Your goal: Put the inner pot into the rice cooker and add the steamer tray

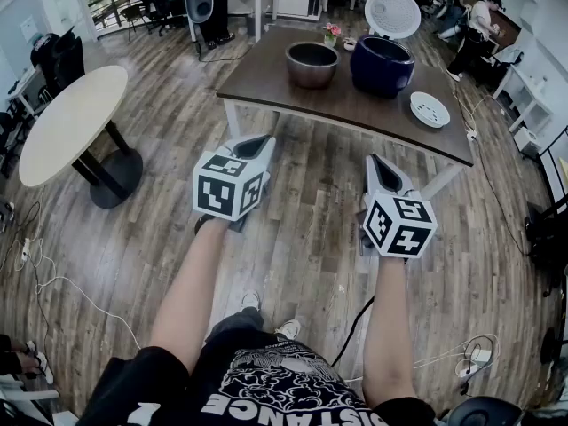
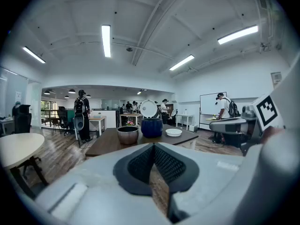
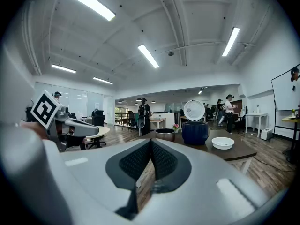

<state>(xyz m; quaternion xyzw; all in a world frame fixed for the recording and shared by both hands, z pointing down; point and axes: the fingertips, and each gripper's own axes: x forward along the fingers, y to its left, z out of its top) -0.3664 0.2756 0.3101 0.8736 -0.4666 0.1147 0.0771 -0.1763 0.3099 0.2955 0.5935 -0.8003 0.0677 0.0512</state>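
My left gripper [image 1: 252,142], right gripper [image 1: 378,163]: jaws pressed together, empty, well short of dark wooden table [image 1: 266,82]. On it, round grey metal inner pot [image 1: 311,64] beside dark blue rice cooker [image 1: 382,64]; white perforated steamer tray [image 1: 429,109] apart. I judge pot stiff, slick, weighty: pinch rim. Tray light: take edge.

We see a metal inner pot [image 1: 311,64] with a dull sheen, a glossy dark-blue rice cooker [image 1: 382,64] and a white, plastic-looking steamer tray [image 1: 429,109]. The table [image 1: 266,82] looks matt dark wood, the floor [image 1: 302,229] grainy planks.
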